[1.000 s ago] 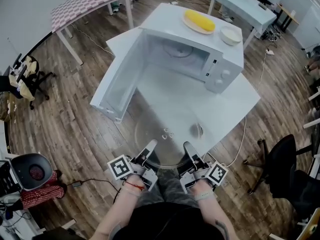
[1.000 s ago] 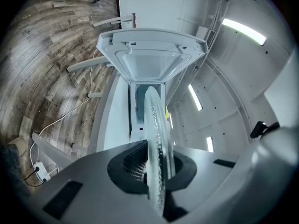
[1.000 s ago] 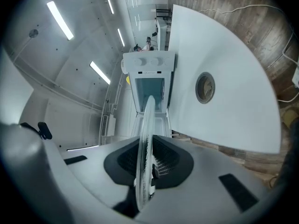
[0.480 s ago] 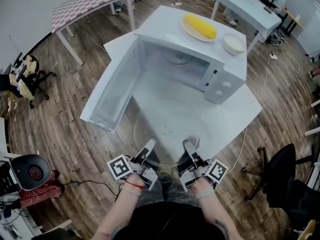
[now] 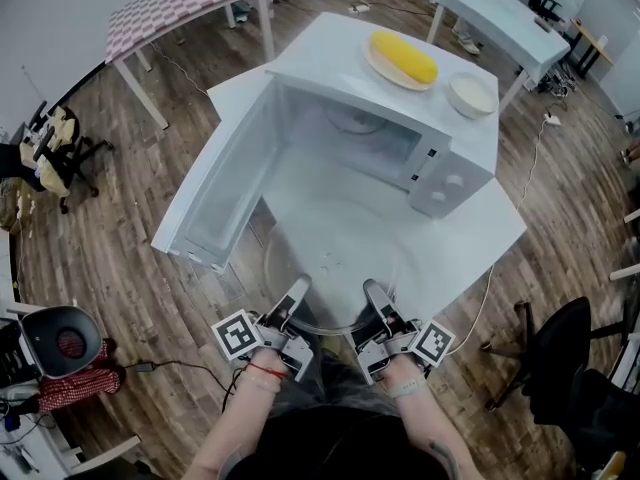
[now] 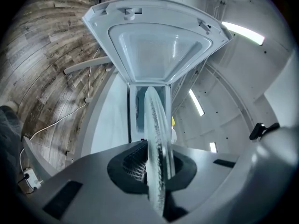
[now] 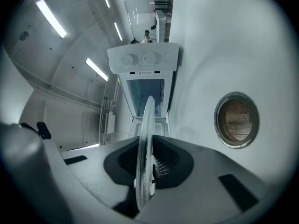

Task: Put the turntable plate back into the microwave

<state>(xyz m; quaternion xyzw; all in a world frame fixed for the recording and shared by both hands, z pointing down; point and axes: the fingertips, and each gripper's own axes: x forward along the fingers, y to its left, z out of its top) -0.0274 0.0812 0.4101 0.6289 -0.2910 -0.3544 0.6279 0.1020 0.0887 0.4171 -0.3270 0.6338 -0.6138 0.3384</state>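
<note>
The clear glass turntable plate (image 5: 334,276) hangs level just in front of the white microwave (image 5: 385,118), whose door (image 5: 222,183) swings wide open to the left. My left gripper (image 5: 299,291) is shut on the plate's near left rim and my right gripper (image 5: 371,291) on its near right rim. In the left gripper view the plate (image 6: 158,139) stands edge-on between the jaws of the left gripper (image 6: 157,171), pointing at the open cavity (image 6: 145,111). The right gripper view shows the plate (image 7: 146,143) clamped likewise in the right gripper (image 7: 147,169).
The microwave sits on a white table (image 5: 480,223) with a round cable hole (image 7: 236,120). On top of the microwave lie a plate of corn (image 5: 403,58) and a white bowl (image 5: 472,95). A chair (image 5: 565,348) stands at the right, other tables behind.
The microwave and its open door have come closer in the head view, as I carry the plate toward the cavity. Both grippers keep their hold on the rim.
</note>
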